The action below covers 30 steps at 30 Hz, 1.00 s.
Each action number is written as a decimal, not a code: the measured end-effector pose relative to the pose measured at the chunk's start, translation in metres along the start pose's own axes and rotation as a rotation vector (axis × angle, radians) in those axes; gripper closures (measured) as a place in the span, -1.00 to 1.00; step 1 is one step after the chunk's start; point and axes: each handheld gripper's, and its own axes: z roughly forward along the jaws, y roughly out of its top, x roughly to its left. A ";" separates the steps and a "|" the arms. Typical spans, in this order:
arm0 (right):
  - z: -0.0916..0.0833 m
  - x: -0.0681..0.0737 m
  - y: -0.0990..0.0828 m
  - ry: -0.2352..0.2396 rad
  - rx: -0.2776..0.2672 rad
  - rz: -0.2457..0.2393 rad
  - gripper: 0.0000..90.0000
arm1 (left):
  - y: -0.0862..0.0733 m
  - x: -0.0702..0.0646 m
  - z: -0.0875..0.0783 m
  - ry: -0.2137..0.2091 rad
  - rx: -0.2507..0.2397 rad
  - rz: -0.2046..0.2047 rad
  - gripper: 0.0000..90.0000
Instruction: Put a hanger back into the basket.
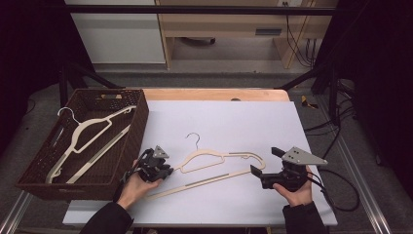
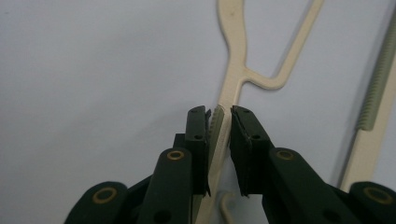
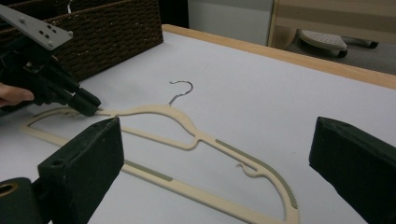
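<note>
The left gripper [image 1: 168, 167] is clenching the near shoulder of the hanger [image 1: 221, 161], which is lying flat on the white sheet [image 1: 234, 122]. In the left gripper view the left gripper [image 2: 223, 122] is looking along its two black jaws, and the cream arm of the hanger [image 2: 232, 56] is running straight out between them, with the pads pressing on it from both sides. Ahead of those jaws the arm is widening and forking, and off to their right the hanger's ribbed bottom bar is lying alongside.

The right gripper [image 1: 261, 162] is resting at the hanger's other end, its jaws standing wide apart and gripping nothing. In the right gripper view the right gripper [image 3: 215, 154] is framing the hanger [image 3: 187, 128] between its two spread jaws, the notched end lying just in front of them and clear of both. The wire hook is pointing away from that gripper, toward the far side of the table. Farther off, beyond its left jaw, the left gripper [image 3: 88, 107] is biting the hanger's other end.

The basket [image 1: 141, 122] is standing just beside the left gripper, on its outer side, and a second hanger [image 1: 83, 141] is lying inside it.
</note>
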 end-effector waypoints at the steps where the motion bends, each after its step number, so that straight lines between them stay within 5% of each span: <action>1: 0.000 0.000 0.000 0.000 0.001 0.000 -0.92 | 0.000 -0.003 0.000 -0.010 -0.001 0.011 0.74; 5: 0.000 0.001 0.000 0.002 0.002 -0.003 -0.92 | -0.001 -0.014 0.001 -0.019 -0.011 0.059 0.74; 8: 0.000 0.001 0.000 0.005 0.000 -0.008 -0.92 | -0.003 -0.011 -0.001 -0.051 -0.010 0.042 0.62; 15: 0.000 0.001 0.001 0.005 -0.001 -0.006 -0.92 | -0.006 -0.012 -0.003 -0.031 0.011 0.067 0.57; 18: 0.002 0.002 0.000 0.010 0.007 -0.007 -0.92 | -0.006 -0.006 -0.003 -0.065 0.014 0.026 0.60; 27: 0.017 0.009 0.005 0.037 0.016 -0.013 -0.91 | -0.004 -0.023 -0.003 0.036 0.031 0.106 0.75; 30: 0.027 0.014 0.008 0.048 0.033 -0.019 -0.91 | -0.004 -0.025 -0.003 0.040 0.026 0.114 0.76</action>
